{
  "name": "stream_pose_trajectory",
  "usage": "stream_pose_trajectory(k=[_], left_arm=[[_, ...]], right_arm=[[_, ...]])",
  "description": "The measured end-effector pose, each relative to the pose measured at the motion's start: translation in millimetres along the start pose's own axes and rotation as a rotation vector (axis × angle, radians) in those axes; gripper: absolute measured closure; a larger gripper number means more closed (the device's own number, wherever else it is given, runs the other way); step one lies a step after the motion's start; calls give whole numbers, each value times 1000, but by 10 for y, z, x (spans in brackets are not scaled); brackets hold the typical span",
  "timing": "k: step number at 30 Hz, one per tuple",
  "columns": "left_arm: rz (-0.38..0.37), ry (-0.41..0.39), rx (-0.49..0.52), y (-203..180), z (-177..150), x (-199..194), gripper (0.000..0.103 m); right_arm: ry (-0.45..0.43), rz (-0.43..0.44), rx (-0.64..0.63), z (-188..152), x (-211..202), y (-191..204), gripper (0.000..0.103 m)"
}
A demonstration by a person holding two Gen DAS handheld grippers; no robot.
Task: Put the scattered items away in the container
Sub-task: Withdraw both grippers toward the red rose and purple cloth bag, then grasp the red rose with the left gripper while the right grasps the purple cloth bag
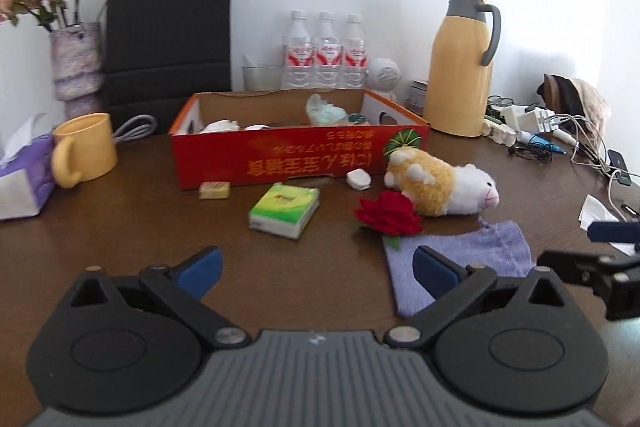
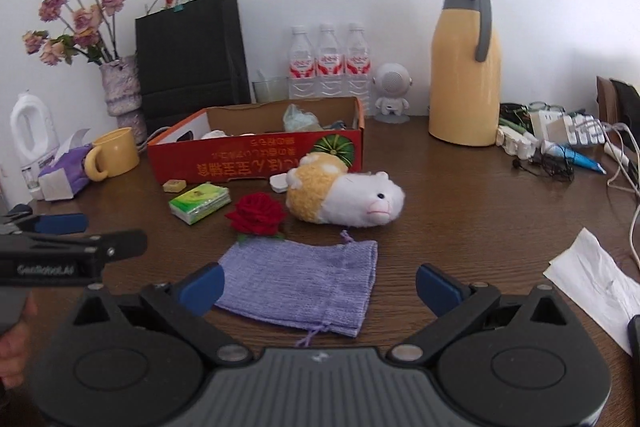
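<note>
Next pick looks like the purple drawstring pouch (image 2: 304,283), flat on the table just ahead of the right gripper (image 2: 318,285): come in low, pinch one edge, as flat fabric slips. Right jaws spread wide, nothing held; left gripper (image 1: 316,269) also open and empty, facing the tissue pack (image 1: 285,209). Cardboard box (image 2: 256,163) sits behind the plush hamster (image 2: 344,197) and red rose (image 2: 258,215).

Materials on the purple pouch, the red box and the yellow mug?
Purple pouch: looks like ribbed woven or knit fabric, matte, with a drawstring cord; lies limp and flat.
Red box: corrugated cardboard by its brown raw inner walls and folded flaps, printed outside.
Yellow mug: matte, thick-walled; ceramic or plastic, cannot tell.
</note>
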State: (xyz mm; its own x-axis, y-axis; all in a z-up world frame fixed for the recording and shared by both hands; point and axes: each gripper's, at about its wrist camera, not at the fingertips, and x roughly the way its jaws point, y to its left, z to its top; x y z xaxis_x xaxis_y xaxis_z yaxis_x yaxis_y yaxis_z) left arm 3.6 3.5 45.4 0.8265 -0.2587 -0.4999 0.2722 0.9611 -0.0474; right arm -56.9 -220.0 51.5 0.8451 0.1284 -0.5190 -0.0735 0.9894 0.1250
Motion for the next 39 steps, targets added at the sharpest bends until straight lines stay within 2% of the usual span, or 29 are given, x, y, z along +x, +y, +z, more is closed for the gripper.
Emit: stream_pose_trajectory(k=[4,8,12,14,16,18,23,26,27,32,36,39], left_arm=[[-206,94,44,-223,237,631,0],[-125,122,130,-462,319,1040,0],[-122,155,89,-414,346,1212,13],[-98,175,76,-383,343,1254,16],[-81,184,85,-374,333,1272,28],[-80,189,80,-367,326,1260,39],[-53,158,87,-355,314,1132,47],[-28,123,22,-224,315,896,52],[-19,114,-13,-162,304,810,57],[28,100,-136,148,198,472,63],[46,96,-159,290,131,270,64],[46,90,-167,362,88,124,63]], right_arm=[[29,19,59,-13,100,-153,2],[50,28,64,-30,199,-211,2],[65,38,62,-3,315,-242,2],[74,41,63,15,391,-242,2],[86,52,62,32,461,-220,2],[92,63,52,46,522,-173,2],[118,66,-13,72,651,-47,4],[143,70,-65,102,715,24,5],[151,79,-70,112,732,45,5],[166,64,-108,138,822,205,5],[184,47,-142,128,892,324,5],[174,-10,-185,132,887,386,5]])
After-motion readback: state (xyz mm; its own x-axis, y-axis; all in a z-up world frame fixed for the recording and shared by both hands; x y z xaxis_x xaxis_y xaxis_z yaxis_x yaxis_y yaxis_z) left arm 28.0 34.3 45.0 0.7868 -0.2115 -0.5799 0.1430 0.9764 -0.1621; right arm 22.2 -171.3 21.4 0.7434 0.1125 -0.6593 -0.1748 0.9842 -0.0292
